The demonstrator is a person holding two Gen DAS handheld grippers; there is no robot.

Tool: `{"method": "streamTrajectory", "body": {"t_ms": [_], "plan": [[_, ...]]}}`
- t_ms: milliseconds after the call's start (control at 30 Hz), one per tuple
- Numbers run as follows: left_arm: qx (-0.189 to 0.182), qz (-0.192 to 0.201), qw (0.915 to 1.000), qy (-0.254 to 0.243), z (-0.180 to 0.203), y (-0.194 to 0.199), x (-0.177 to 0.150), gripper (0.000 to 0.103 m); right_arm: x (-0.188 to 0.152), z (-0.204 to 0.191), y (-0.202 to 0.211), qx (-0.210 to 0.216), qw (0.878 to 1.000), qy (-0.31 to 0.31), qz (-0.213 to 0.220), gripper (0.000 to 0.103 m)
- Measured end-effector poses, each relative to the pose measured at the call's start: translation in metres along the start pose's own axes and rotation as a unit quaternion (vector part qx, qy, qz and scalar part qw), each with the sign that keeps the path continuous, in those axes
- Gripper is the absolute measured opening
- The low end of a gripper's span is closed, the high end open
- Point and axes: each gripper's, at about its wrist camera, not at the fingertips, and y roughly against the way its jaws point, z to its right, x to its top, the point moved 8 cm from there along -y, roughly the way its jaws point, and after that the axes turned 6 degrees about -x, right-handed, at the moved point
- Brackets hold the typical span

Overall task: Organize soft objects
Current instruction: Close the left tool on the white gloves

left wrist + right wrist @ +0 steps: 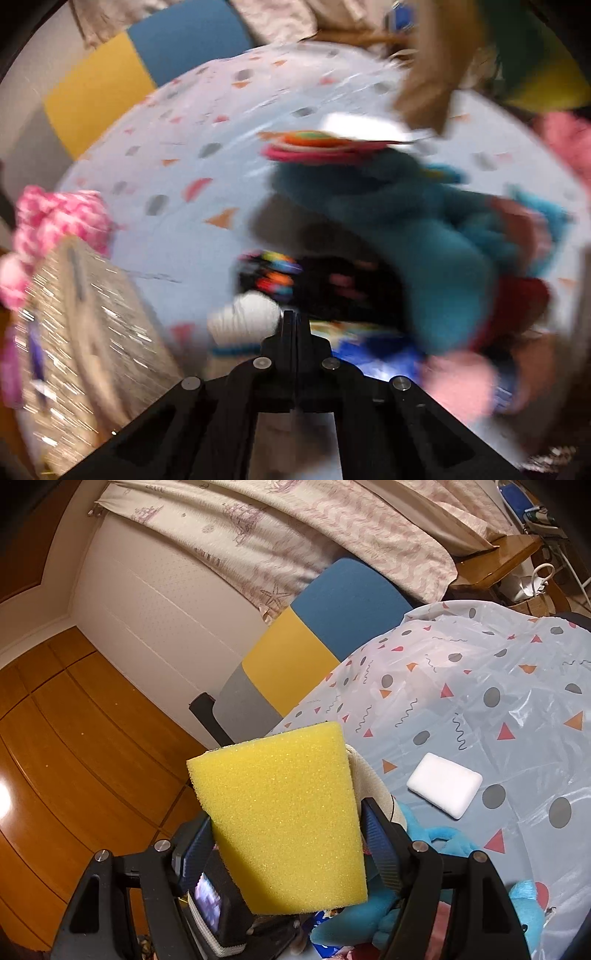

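Note:
My right gripper (286,825) is shut on a yellow sponge (280,812), held up above the table's edge. A white foam block (445,784) lies flat on the patterned tablecloth (480,686) to its right. A blue plush toy (436,845) lies just below and right of the right fingers. In the blurred left wrist view my left gripper (293,317) is shut with nothing visible between its fingers. It points down at a heap: a white soft thing (247,317), a black cloth with bright marks (332,288) and the blue plush toy (406,221).
A woven basket (85,332) stands at the left, with a pink-and-white knitted thing (59,218) behind it. A flat multicoloured disc (314,146) lies beyond the plush, below a brown shape (432,74). A blue, yellow and grey chair back (295,657) stands behind the table.

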Motion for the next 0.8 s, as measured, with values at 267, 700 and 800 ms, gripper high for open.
{"method": "streamTrajectory", "body": {"t_ms": [267,700,800], "plan": [[-0.064,0.057,0.9961,0.023,0.021,0.047,-0.037,0.000,-0.001,0.000,0.001,-0.008,1.000,0.005,0.001,0.076],[0.035,-0.013,0.9993,0.001,-0.006,0.010,-0.007,0.035,-0.002,0.001,0.000,-0.019,1.000,0.005,-0.003,0.076],[0.056,-0.017,0.9981,-0.020,-0.003,0.004,-0.002,0.051,-0.002,0.002,0.000,-0.016,1.000,0.004,-0.005,0.076]]}}
